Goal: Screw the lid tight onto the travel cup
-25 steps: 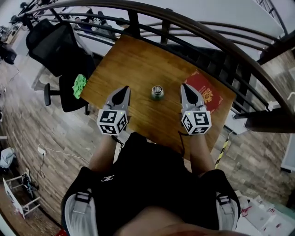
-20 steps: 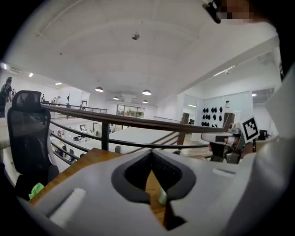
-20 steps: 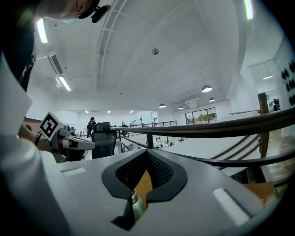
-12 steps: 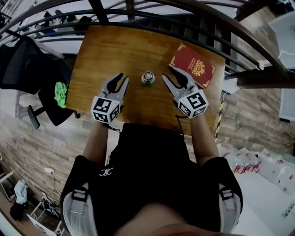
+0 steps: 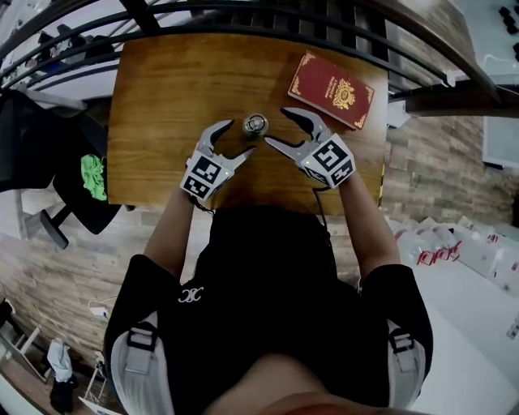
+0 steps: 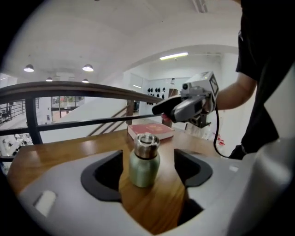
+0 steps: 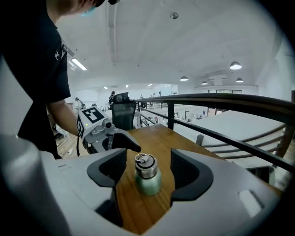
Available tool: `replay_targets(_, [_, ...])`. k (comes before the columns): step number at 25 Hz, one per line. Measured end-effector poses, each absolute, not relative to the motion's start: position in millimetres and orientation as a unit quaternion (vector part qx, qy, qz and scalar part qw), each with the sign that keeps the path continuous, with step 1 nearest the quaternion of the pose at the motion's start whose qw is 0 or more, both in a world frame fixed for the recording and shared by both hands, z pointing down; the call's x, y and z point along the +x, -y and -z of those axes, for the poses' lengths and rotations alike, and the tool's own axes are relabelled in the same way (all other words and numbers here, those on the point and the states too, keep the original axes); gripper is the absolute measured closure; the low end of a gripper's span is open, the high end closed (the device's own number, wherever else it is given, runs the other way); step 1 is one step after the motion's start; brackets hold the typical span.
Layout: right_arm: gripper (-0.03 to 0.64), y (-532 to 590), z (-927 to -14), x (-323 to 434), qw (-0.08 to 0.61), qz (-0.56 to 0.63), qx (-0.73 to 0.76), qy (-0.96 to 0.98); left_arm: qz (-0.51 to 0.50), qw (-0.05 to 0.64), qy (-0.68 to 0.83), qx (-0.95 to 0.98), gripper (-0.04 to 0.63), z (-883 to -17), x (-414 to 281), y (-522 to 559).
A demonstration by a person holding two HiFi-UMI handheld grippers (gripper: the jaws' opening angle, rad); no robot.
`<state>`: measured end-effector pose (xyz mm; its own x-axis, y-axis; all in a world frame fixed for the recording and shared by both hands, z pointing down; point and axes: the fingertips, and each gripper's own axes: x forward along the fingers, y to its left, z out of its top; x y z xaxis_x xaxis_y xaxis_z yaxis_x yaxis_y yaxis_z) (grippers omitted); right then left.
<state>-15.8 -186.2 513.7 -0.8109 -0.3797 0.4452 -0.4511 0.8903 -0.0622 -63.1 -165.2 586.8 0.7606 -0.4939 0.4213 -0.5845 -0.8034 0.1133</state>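
A small pale-green travel cup (image 5: 255, 124) with a steel lid (image 6: 146, 142) stands upright on the wooden table (image 5: 162, 97). My left gripper (image 5: 242, 136) is just to its left and my right gripper (image 5: 276, 126) just to its right. Both point at the cup, and their jaws are opening wide. In the left gripper view the cup (image 6: 144, 161) appears framed by the jaws but untouched. The right gripper view shows the same cup (image 7: 147, 177) untouched, with the left gripper (image 7: 110, 138) behind it. Neither gripper holds anything.
A red book (image 5: 331, 91) lies at the table's far right corner. A dark metal railing (image 5: 243, 16) runs along the far edge. A black office chair (image 5: 32, 154) with a green cloth (image 5: 93, 177) stands left of the table.
Both grippers have gone from shut to wide open and have closed in on the cup from either side. The head view has tilted further over the table.
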Motion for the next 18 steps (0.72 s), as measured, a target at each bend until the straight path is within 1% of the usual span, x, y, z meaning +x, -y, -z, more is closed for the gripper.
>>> replay_targets(9, [0.345,188,-550,-49,0.299,-0.073,0.180,0.935,-0.229,0.117,0.223,0.940,0.196,-642,-47,170])
replay_targets(12, [0.345,186,-567,-51,0.347,-0.045,0.140,0.927,-0.233,0.115,0.207,0.943,0.196,-647,-37,176])
replay_targets(18, [0.347,188,-582,-53,0.436,-0.005,0.049,0.899,-0.234,0.084,0.181,0.952,0.196,-653,-23,184])
